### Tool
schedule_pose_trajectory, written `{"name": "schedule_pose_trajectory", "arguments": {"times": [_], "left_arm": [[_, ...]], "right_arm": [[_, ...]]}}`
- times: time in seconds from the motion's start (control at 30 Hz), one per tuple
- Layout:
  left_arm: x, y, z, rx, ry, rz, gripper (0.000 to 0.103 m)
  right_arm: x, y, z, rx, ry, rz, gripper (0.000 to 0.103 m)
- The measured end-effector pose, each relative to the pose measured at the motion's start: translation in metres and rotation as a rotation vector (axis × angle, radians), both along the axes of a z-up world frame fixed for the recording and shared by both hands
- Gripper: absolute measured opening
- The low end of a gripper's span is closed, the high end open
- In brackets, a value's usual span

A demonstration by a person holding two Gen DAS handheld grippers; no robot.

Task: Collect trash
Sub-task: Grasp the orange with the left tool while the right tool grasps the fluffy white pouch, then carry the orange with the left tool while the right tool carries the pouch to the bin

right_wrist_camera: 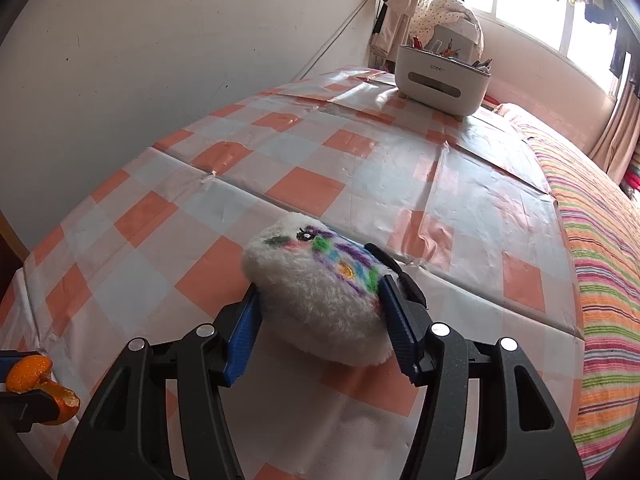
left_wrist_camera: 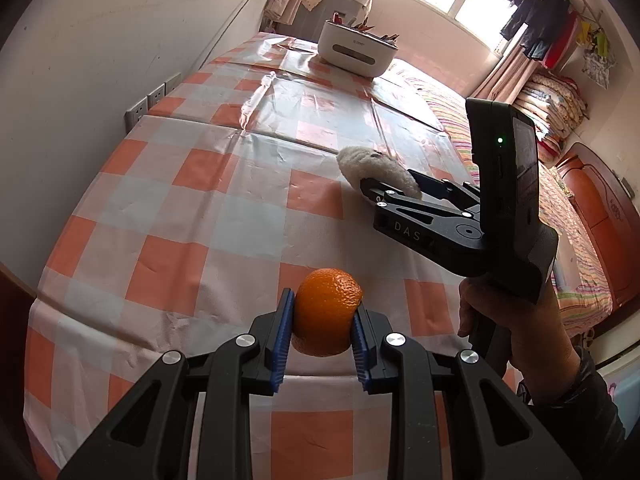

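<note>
left hand-held gripper (left_wrist_camera: pixel 322 334) clamps orange peel (left_wrist_camera: pixel 327 312) | right hand-held gripper (right_wrist_camera: pixel 320 320) clamps fluffy white pad (right_wrist_camera: pixel 320 300), long axis crosswise | checkered surface (right_wrist_camera: pixel 200 208)

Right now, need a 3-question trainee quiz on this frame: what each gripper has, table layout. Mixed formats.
1. True or false: the left gripper is shut on the round orange peel piece.
2. The right gripper holds: A) a glass bottle B) the white fluffy pouch with coloured stitching C) nothing.
3. Fill in: the white oval organiser box stands at the table's ____ end, by the window.

Key: 1 true; 2 B; 3 far.
</note>
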State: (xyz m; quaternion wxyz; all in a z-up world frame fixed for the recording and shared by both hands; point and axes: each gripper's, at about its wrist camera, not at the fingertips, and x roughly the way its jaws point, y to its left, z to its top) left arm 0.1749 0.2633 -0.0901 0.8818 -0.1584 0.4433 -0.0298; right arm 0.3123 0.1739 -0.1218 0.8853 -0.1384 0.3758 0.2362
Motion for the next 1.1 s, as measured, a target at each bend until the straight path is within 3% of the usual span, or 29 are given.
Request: {"name": "schedule_pose_trajectory", "arguments": {"times": [0.17,0.57,1.1], "left_arm": [[-0.001,-0.005,0.001,0.001,-0.007,-0.015,0.026],[-0.011,-0.031,0.000,0.016,-0.016,-0.073,0.026],[-0.041,-0.074,0.016,0.024,-0.081,-0.166,0.026]], "right_arm": [[-0.017,-0.021,0.008,0.101,0.030,-0.017,0.049],[-0.086,-0.078,0.015,0.232,0.056,-0.054,0.049],[-0.173,-0.170,0.036,0.328,0.024,-0.176,0.049]]}}
